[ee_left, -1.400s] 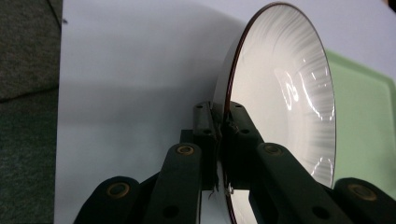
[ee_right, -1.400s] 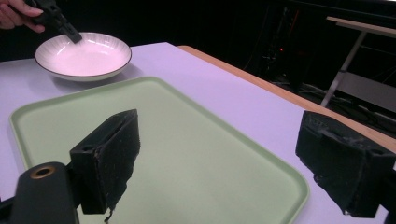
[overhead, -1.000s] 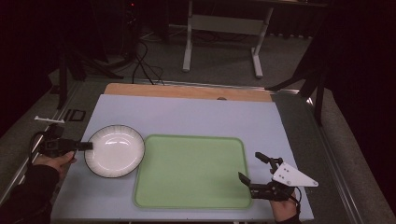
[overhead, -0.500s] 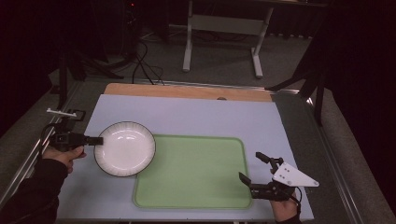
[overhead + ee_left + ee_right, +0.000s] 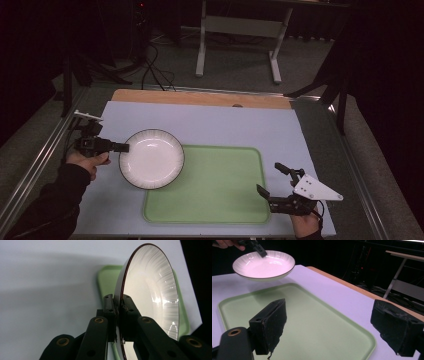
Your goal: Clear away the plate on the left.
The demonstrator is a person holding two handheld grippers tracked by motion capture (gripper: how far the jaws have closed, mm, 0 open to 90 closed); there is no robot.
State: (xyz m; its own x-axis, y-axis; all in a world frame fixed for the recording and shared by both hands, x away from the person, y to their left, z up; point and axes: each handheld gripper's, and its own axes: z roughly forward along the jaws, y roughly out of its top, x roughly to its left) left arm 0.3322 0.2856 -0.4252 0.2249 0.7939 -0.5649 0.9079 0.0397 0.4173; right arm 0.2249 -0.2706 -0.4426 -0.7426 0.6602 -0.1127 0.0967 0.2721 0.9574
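While the white bowl (image 5: 152,158) hangs off one pinch at its rim, these are the points that matter from where I stand:

Handling: glazed ceramic by the look of it, stiff, smooth and breakable; I judge it slippery in a thin grip and heavy enough to sag from a single edge hold.
Hold: the left claw (image 5: 122,147) is closed tight on the bowl's left rim, its jaws on either side of the dark-edged lip.
Where: lifted above the worktop (image 5: 210,125), its right part over the near-left corner of the green tray (image 5: 215,210).
Facing: opening upward, roughly level; round, so no long axis.
Right claw (image 5: 273,185): spread wide, holding nothing, by the tray's right edge.
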